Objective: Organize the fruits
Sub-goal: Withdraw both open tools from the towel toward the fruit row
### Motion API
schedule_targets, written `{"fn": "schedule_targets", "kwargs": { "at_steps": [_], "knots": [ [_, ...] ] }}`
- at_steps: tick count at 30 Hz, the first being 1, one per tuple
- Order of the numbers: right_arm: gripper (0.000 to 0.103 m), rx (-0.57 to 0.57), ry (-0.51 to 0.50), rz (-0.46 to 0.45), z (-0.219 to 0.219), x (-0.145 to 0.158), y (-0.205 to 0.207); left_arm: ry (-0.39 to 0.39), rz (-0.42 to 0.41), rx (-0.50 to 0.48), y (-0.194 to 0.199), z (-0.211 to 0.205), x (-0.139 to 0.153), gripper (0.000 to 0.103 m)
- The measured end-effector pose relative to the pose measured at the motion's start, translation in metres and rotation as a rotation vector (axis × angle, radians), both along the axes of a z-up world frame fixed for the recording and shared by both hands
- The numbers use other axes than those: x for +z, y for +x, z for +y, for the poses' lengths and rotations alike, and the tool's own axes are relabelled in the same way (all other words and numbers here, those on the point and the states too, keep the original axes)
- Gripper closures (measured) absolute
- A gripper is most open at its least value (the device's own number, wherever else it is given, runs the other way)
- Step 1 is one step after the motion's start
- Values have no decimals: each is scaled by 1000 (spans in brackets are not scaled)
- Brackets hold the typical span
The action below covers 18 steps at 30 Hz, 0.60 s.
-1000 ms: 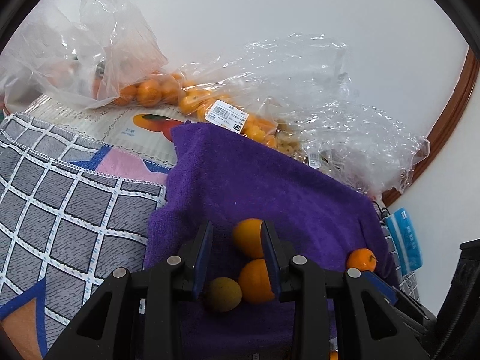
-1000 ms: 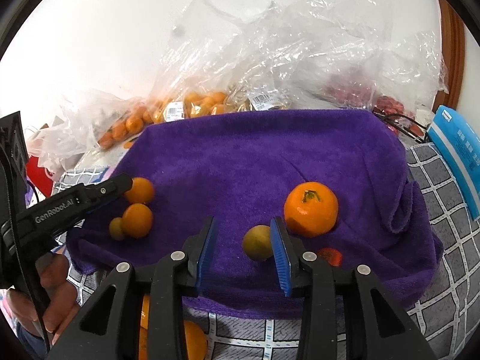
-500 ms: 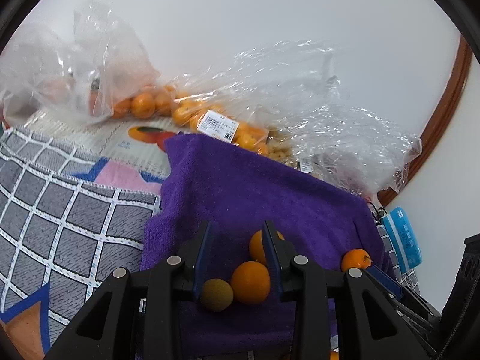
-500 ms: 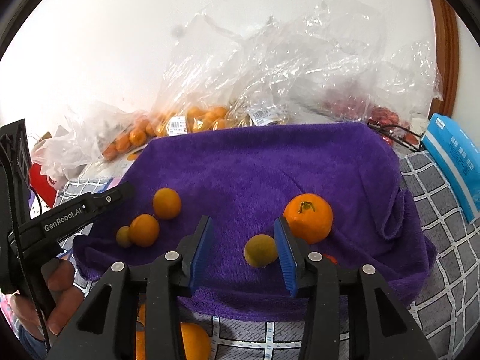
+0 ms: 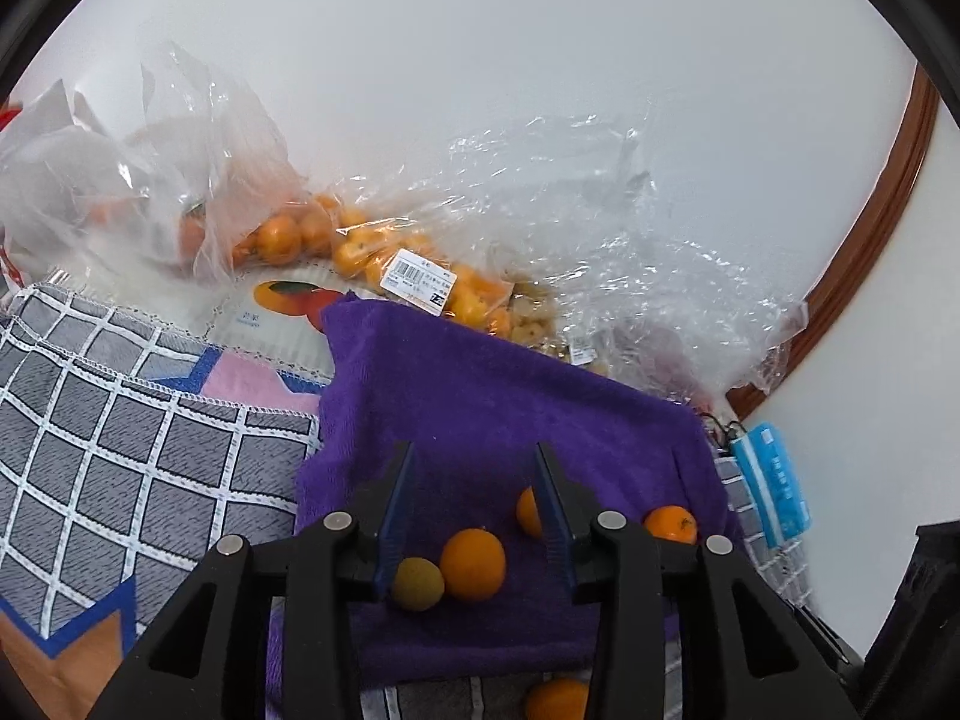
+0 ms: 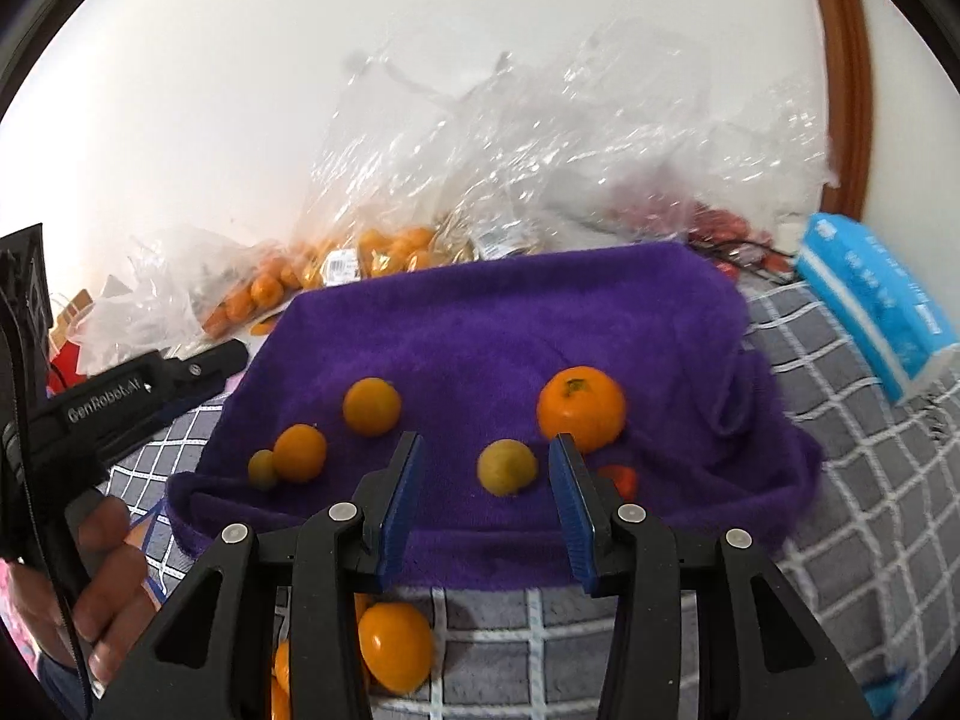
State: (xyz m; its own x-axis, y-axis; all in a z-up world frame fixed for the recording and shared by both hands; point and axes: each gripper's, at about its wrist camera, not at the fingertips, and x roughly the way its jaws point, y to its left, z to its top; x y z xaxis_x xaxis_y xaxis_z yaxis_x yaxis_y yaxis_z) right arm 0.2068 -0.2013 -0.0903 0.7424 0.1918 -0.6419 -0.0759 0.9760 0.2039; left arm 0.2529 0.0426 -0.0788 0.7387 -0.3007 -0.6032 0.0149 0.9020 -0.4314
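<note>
Both grippers, left gripper (image 5: 474, 498) and right gripper (image 6: 486, 483), hover fingers apart and empty over the purple towel (image 6: 510, 324), where a nudged yellow-green fruit (image 6: 507, 467), perhaps a small citrus, could roll off.

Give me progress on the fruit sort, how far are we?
Early. Done: six fruits lie on the purple towel, grouped loosely, including the big orange. In hand: nothing; right gripper is open around the yellow-green fruit, left gripper open. Left: orange fruit off the towel, plus bagged oranges.
</note>
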Motion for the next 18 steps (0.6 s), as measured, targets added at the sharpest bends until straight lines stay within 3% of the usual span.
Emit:
{"fn": "schedule_targets", "kwargs": {
  "at_steps": [4, 13, 18],
  "knots": [
    [59, -13, -21, 10, -3, 7, -12, -19, 19, -10, -13, 4, 4, 65],
    [59, 21, -18, 51, 10, -3, -44, 101, 89, -2, -48, 9, -13, 65],
    [59, 38, -60, 8, 23, 0, -69, 116, 129, 11, -67, 18, -27, 65]
  ]
}}
